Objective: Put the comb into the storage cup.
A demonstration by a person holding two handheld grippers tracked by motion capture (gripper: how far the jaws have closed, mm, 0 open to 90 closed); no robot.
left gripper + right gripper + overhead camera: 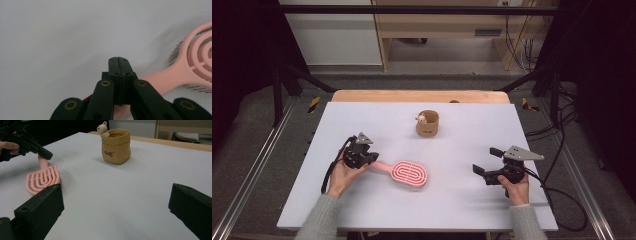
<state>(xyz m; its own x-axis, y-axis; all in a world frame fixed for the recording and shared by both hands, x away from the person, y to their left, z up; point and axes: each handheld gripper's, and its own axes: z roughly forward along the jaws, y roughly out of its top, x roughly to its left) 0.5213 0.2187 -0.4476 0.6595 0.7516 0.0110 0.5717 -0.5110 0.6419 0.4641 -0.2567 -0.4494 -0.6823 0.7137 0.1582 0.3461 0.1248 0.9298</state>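
A pink hairbrush [409, 174] lies flat on the white table [362, 120], its handle pointing left. My left gripper [374, 157] sits over the handle's end, and its jaws are pressed together with nothing between them. In the left gripper view the shut gripper [119, 60] hovers just above the handle of the hairbrush [162, 77], which passes underneath. My right gripper [486, 160] rests at the table's right side with jaws wide apart and empty. The right gripper view looks past my right gripper [115, 190] to the hairbrush [43, 178] and the left gripper [46, 153].
A tan, sack-shaped holder [427, 123] with a small bear figure on its rim stands upright at the table's far middle, and the right gripper view looks across bare table at the holder [116, 145]. Black frame rails and cables run along both sides of the table.
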